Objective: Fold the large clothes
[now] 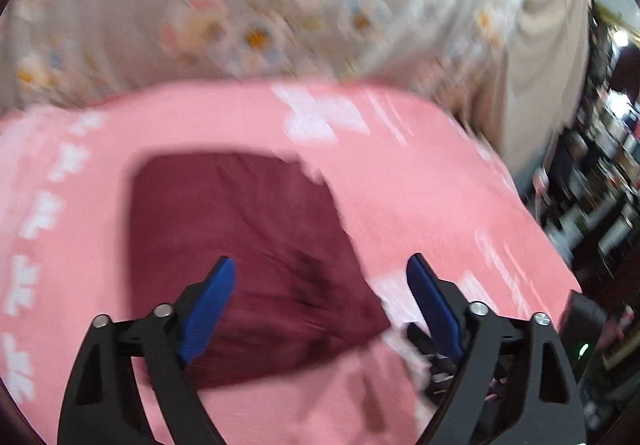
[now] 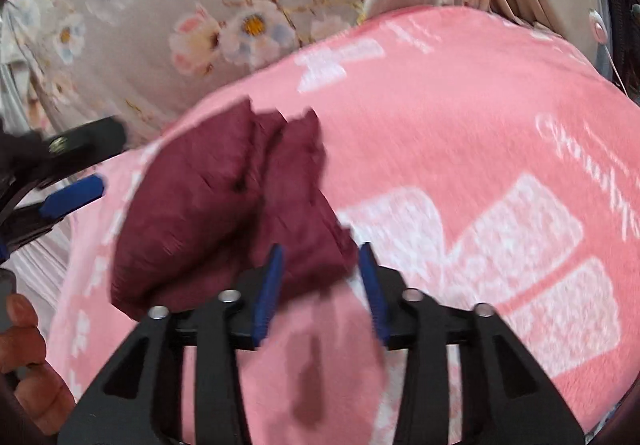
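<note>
The left gripper (image 1: 320,277) stands wide apart, empty, above the folded maroon garment (image 1: 240,245) lying on the pink blanket (image 1: 420,185). The right gripper (image 2: 320,261) is half apart, empty, angled downward.

light: soft, even, bright | blur: strong motion smear in both views | edges: fisheye bending, dark corners

Left gripper (image 1: 320,277): jaws stand wide apart, blue pads facing each other, nothing between them; it points downward at a slant. Right gripper (image 2: 320,261): jaws parted about halfway, pads clear of contact, same downward slant. The left gripper also appears at the left edge of the right wrist view. The person's left hand (image 2: 24,357) grips its handle there.
</note>
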{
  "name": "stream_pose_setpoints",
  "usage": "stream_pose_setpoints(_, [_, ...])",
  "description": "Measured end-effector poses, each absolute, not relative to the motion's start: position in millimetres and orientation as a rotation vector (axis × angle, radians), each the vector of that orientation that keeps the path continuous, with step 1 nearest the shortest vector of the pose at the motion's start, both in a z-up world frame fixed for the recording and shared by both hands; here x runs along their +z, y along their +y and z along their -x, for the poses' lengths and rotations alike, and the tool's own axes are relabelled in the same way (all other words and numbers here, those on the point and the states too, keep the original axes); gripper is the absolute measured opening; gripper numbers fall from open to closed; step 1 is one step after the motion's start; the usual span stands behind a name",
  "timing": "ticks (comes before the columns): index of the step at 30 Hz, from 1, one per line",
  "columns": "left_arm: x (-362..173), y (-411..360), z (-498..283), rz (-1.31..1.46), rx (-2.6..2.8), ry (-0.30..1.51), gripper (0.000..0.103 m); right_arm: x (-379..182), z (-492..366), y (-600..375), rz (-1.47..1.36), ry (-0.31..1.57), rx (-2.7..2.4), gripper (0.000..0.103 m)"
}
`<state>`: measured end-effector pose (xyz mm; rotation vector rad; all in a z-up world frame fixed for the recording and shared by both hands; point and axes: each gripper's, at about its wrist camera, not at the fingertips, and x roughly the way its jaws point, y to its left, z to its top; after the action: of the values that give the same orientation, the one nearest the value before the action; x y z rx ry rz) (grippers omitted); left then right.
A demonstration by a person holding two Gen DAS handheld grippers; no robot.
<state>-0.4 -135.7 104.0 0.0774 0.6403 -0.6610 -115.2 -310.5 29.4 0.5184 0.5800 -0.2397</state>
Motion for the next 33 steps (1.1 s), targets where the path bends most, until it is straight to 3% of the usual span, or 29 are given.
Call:
stream_pose_setpoints(4, [97, -87, -25, -0.105, -0.436, 0.656, 0.085, 54, 81, -304, -0.527, 0.560, -0.151, 0.061])
stream_pose_setpoints(10, [39, -44, -51, -0.121, -0.292, 0.833, 0.080, 44, 21, -282, -0.499, 0.686, -0.097, 0.062])
stream_pose_setpoints(11, [34, -42, -51, -0.120, -0.292, 0.853, 0.080, 40, 17, -278, -0.494, 0.705, -0.086, 0.056])
stream_pose_setpoints(12, [27, -43, -49, -0.117, -0.297, 0.872, 0.080, 34, 10, -273, -0.467, 0.732, -0.094, 0.028])
stream_pose_setpoints(13, [23, -40, -48, -0.117, -0.298, 0.884, 0.080, 32, 10, -269, -0.439, 0.742, -0.119, 0.014])
stream_pose_setpoints(15, [21, -42, -48, -0.112, -0.305, 0.889, 0.080, 35, 21, -279, -0.454, 0.695, -0.140, 0.008])
stream_pose_setpoints(33, [-21, -89, -54, -0.211, -0.299, 0.941, 0.082, -40, 52, -316, -0.451, 0.773, -0.302, 0.009])
